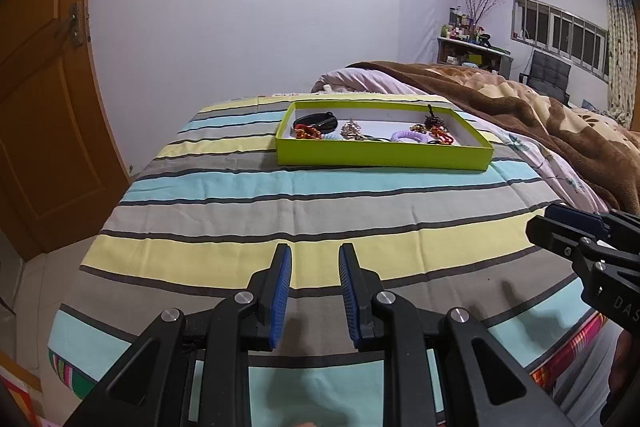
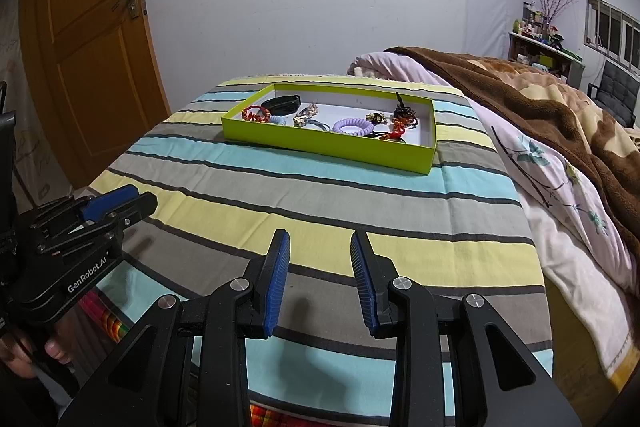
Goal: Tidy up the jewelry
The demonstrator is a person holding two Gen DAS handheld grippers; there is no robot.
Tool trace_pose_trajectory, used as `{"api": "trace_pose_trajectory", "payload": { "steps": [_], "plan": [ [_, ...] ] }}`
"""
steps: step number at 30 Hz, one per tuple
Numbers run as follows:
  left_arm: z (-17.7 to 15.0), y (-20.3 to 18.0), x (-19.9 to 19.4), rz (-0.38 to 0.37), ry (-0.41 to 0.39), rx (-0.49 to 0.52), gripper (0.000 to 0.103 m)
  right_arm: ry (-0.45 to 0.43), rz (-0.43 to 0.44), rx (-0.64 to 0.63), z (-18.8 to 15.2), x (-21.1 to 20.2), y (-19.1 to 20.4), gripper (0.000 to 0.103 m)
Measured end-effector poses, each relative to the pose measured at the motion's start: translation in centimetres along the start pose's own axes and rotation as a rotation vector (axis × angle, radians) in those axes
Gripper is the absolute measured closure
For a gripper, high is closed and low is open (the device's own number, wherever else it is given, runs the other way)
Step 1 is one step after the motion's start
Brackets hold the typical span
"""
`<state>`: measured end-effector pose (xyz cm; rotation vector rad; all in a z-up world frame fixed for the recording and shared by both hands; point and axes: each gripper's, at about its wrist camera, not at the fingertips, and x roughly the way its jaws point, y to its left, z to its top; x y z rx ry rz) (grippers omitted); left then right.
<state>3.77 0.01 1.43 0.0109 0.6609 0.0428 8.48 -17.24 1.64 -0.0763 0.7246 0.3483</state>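
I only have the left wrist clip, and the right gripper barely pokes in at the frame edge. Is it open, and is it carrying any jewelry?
Observer: The right wrist view shows the right gripper open with nothing between its blue pads. It is over the striped cover, short of the green tray.
Operator: Is the left gripper hand-held?
Observer: Yes, a left hand grips the left gripper from below.

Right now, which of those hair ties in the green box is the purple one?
The lilac spiral coil, lying near the middle of the green box. The pale blue coil sits further left beside red beads; the black band lies behind.
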Motion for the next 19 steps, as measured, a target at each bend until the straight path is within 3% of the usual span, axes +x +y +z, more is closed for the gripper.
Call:
{"api": "trace_pose_trajectory", "payload": {
  "steps": [19],
  "plan": [
    [-0.08, -0.02, -0.19, 0.000, -0.012, -0.011, 0.079, -0.001, -0.001, 0.002, -0.07, -0.04, -0.09, 0.070]
  ]
}}
